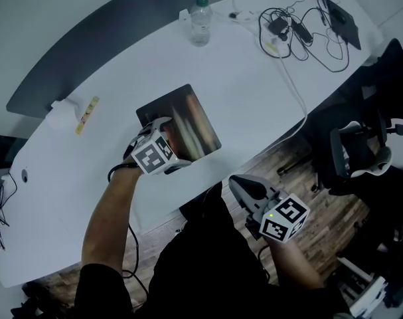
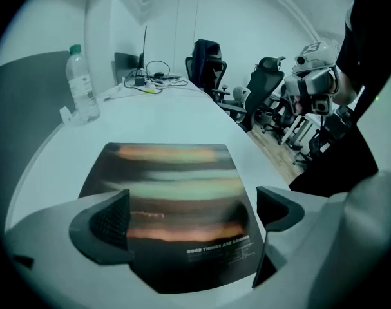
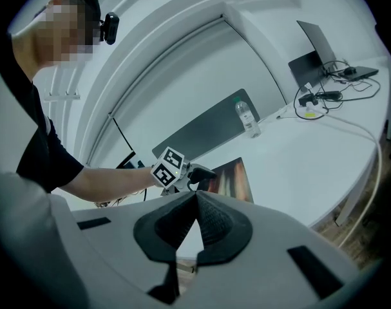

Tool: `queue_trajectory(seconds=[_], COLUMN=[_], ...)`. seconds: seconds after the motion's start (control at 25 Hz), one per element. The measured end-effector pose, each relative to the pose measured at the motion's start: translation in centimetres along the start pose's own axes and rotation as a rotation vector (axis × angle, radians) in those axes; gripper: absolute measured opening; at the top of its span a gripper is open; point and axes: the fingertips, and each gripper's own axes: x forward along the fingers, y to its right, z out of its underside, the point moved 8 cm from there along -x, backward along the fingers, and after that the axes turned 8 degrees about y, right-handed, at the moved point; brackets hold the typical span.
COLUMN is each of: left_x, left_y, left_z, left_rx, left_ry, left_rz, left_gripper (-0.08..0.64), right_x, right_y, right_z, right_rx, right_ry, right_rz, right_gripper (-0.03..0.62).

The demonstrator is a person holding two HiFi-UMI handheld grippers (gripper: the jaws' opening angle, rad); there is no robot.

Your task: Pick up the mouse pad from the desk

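Note:
The mouse pad [image 1: 188, 118], dark with blurred orange and green bands, lies flat on the white desk [image 1: 254, 92]. My left gripper [image 1: 169, 143] hovers over the pad's near-left corner, angled down at it. In the left gripper view the jaws of the left gripper [image 2: 192, 214] stand wide open, and the mouse pad [image 2: 176, 185] lies between and below them with no pad pressing on it. My right gripper [image 1: 243, 186] is held off the desk's front edge above the floor. In the right gripper view the right gripper [image 3: 196, 205] is shut on nothing and looks toward the mouse pad [image 3: 232, 177].
A water bottle [image 1: 200, 22] stands at the desk's far edge beside a dark divider panel [image 1: 88, 38]. Cables and a charger [image 1: 301, 32] and a laptop [image 1: 340, 15] lie far right. A yellow strip [image 1: 87, 114] lies left of the pad. An office chair [image 1: 360, 151] stands on the floor, right.

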Motion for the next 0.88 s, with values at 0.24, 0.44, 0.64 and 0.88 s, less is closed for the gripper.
queue_trajectory(seconds=[0.24,0.44,0.64,0.88], left_x=[2.3,1.7,1.2,0.7], left_y=[0.0,-0.1,-0.6,-0.9], left_z=[1.6,1.6,1.3,0.9], left_rx=[0.095,0.087,0.071,0.035], left_ry=[-0.051,0.029,0.067,0.066], left_rz=[0.022,0.033,0.009,-0.023], left_gripper=[0.592,0.592,0.584,0.524], right_x=[-0.1,0.5,-0.1,-0.6], right_y=[0.3,-0.4,-0.9,-1.0], right_z=[-0.5,-0.5,0.0,0.2], right_rx=[0.002,0.006,0.010,0.013], right_ry=[0.007,0.018,0.014,0.024], right_rz=[0.018,0.018,0.024,0.033], right_gripper=[-0.006,-0.006,-0.006,-0.006])
